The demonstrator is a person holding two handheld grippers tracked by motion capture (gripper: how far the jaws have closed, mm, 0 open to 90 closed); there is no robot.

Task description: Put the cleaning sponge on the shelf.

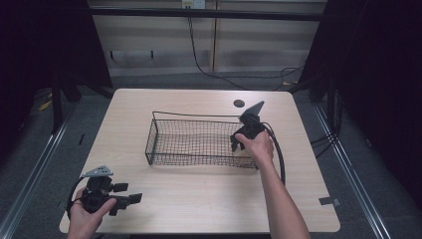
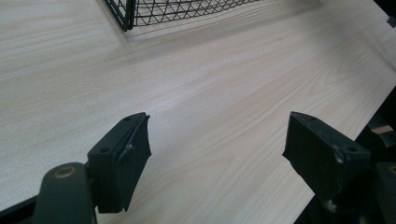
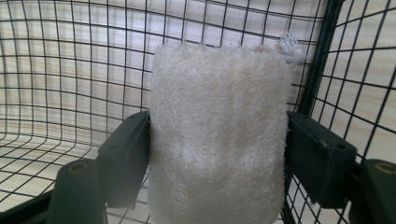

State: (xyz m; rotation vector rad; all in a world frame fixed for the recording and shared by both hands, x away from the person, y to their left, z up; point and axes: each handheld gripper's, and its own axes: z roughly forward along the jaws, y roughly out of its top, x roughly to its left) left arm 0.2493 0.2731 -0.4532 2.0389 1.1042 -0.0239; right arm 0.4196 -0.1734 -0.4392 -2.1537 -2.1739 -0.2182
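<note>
A black wire basket stands in the middle of the light wooden table. My right gripper reaches down into the basket's right end. In the right gripper view it is shut on a white fluffy sponge pad, one jaw pressed on each side. The pad stands upright by a corner post of the basket, inside the mesh. My left gripper rests in a hand at the table's near left corner, open with nothing between its jaws. A basket corner shows ahead of it.
A small dark round hole sits in the tabletop behind the basket's right end. A grey tape piece lies near the right front edge. The right gripper's cable loops beside the forearm. Dark curtains flank the table.
</note>
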